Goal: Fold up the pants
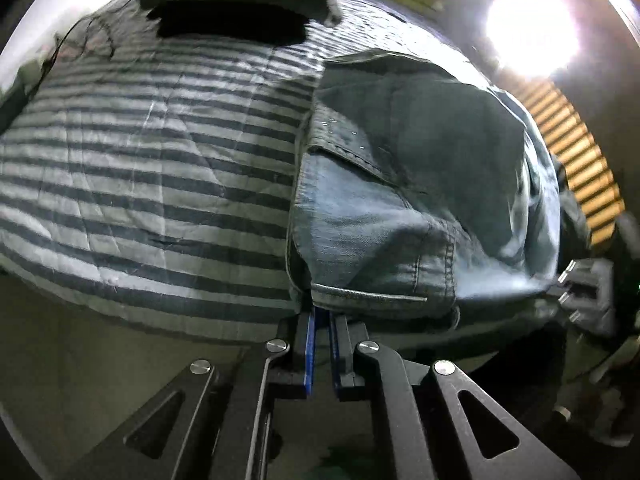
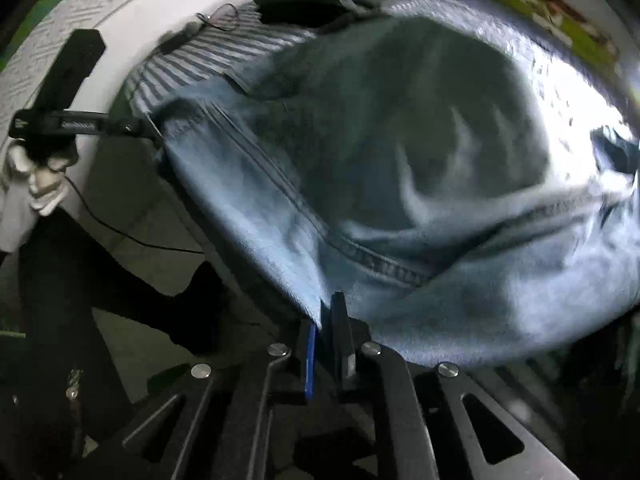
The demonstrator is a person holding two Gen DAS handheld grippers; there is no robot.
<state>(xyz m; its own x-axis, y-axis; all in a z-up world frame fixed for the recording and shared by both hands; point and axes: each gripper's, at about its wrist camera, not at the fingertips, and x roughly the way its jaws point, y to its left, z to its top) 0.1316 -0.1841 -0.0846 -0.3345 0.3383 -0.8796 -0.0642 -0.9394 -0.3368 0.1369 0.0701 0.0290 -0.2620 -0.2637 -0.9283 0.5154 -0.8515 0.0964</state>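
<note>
Light blue jeans (image 1: 400, 200) lie partly folded on a grey-and-white striped bedspread (image 1: 140, 160), a back pocket facing up. My left gripper (image 1: 322, 316) is at the bed's near edge, its blue pads shut on the waistband corner. In the right wrist view the jeans (image 2: 400, 160) are blurred and bulge upward; my right gripper (image 2: 326, 312) pinches their near edge between its pads. The left gripper (image 2: 154, 130) shows at the far left with its tip on the jeans' other corner, held by a white-gloved hand (image 2: 40, 176). The right gripper (image 1: 584, 292) shows at the right edge of the left wrist view.
A dark folded pile of clothes (image 1: 232, 4) sits at the bed's far end. A thin black cable (image 2: 120, 232) runs over the floor beside the bed. A bright lamp (image 1: 532, 28) glares at the upper right above an orange slatted surface (image 1: 580, 160).
</note>
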